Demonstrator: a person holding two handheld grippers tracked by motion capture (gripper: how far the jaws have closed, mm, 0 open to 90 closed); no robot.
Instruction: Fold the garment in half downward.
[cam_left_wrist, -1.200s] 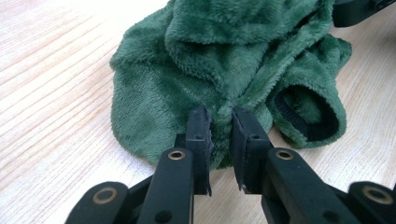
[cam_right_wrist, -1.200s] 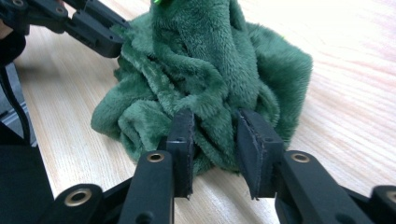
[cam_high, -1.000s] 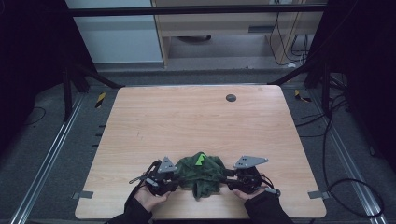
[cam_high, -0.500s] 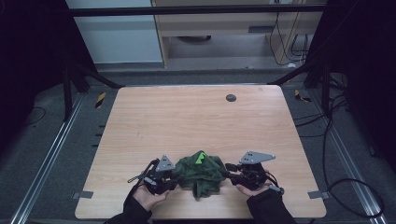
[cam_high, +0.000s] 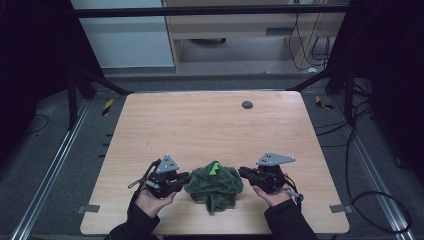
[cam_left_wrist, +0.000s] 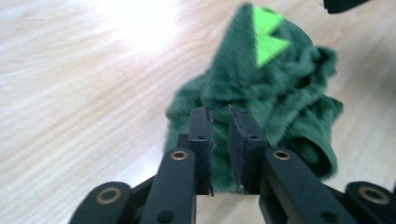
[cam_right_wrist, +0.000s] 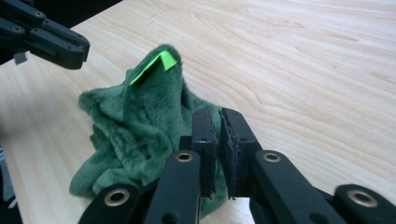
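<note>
While both grippers hugged the sides of the green plush cloth (cam_high: 214, 184) a second ago, they now sit a little further out from it, the right gripper (cam_high: 246, 173) having drawn off toward the desk's right edge so that bare wood shows between its tips and the heap. The left gripper (cam_high: 186, 177) lies just beside the cloth's left flank; from above I cannot tell whether its tips touch the fabric. The jaws of both have just been closing. In the left gripper view the left gripper (cam_left_wrist: 219, 116) has its two pads close together with a narrow slot between them, and green pile shows behind that slot, though whether any fabric is pinched I cannot tell. In the right gripper view the right gripper (cam_right_wrist: 215, 119) has its pads almost pressed together, the cloth (cam_right_wrist: 140, 126) lying behind and beside them, with nothing clearly caught.

The cloth sits near the desk's (cam_high: 210, 120) front edge, about midway between its left and right sides, bunched into a rumpled mound. The heap now looks wider across than before. Its long axis runs roughly left to right, with a loose fold trailing toward the front edge. A bright green patch (cam_high: 215, 168) marks the peak, which points up and slightly toward the far edge. A dark round hole (cam_high: 247, 104) lies near the far edge.
</note>
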